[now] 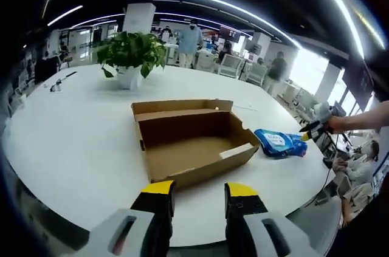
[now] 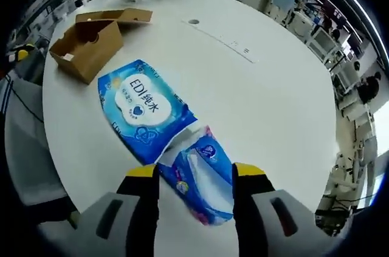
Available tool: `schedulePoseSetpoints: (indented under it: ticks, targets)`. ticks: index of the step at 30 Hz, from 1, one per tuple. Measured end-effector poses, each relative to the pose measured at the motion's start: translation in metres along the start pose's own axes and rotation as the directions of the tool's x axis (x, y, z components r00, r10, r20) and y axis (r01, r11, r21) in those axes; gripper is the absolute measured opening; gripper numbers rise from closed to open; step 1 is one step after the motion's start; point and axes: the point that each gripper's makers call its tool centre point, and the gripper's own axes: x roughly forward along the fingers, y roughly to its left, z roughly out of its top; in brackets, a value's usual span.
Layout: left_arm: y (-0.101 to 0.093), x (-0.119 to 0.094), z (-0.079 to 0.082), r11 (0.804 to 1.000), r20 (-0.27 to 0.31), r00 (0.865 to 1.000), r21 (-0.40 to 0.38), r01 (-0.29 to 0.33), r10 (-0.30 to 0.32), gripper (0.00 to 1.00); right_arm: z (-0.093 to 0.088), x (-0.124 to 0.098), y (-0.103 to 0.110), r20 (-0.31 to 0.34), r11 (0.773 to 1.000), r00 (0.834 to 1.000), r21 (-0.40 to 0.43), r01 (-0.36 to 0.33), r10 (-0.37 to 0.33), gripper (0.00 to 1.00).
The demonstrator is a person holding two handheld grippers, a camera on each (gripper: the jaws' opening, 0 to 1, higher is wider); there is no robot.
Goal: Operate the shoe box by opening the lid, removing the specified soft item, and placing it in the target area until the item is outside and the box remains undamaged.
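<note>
Box [image 1: 193, 141] lies open, empty; tissue pack [image 2: 146, 108] outside, pinched by right gripper [image 2: 196, 179].

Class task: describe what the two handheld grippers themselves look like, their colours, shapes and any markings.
Both the left gripper and right gripper have two blocky black jaws capped with yellow tips, rising from pale grey bodies. Each grey body has a dark oblong slot; the left one's slots show red inside.

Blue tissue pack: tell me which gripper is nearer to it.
Right. The right gripper has the blue tissue pack's end between its jaws; the left gripper sits beyond the open shoe box, apart from the pack.
</note>
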Motion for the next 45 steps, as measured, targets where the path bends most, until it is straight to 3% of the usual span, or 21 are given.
schedulePoseSetpoints:
  ticks: [6,18,22,29,32,35,37,45]
  targets:
    - [0.005,-0.009,-0.007,0.999,-0.004,0.999,-0.016,-0.035,0.035,0.32,-0.021,0.014,-0.002,-0.125,0.974,0.992,-0.224,-0.037,0.009,0.53]
    - [0.011,-0.026,-0.021,0.994,-0.017,0.994,-0.032,-0.106,0.105,0.32,-0.034,0.043,-0.001,-0.205,0.927,0.978,-0.359,-0.108,0.035,0.53]
    - [0.011,-0.028,-0.025,0.992,-0.021,0.993,-0.038,-0.121,0.120,0.32,-0.044,0.049,0.001,-0.246,0.890,0.968,-0.431,-0.147,0.040,0.49]
    - [0.004,-0.026,-0.028,0.991,-0.028,0.992,-0.044,-0.126,0.125,0.32,-0.047,0.053,0.001,-0.257,0.870,0.965,-0.465,-0.166,0.047,0.47]
    - [0.001,-0.025,-0.026,0.991,-0.026,0.992,-0.040,-0.126,0.125,0.32,-0.048,0.052,0.002,-0.255,0.848,0.966,-0.500,-0.177,0.051,0.47]
    - [-0.004,-0.024,-0.025,0.992,-0.023,0.992,-0.035,-0.124,0.124,0.32,-0.050,0.051,0.002,-0.262,0.799,0.964,-0.570,-0.191,0.044,0.47]
    - [-0.005,-0.023,-0.024,0.992,-0.024,0.992,-0.031,-0.123,0.123,0.32,-0.051,0.051,0.002,-0.269,0.783,0.963,-0.590,-0.195,0.038,0.47]
    - [-0.013,-0.025,-0.024,0.993,-0.020,0.993,-0.023,-0.118,0.117,0.32,-0.048,0.049,0.001,-0.252,0.780,0.968,-0.601,-0.174,0.022,0.48]
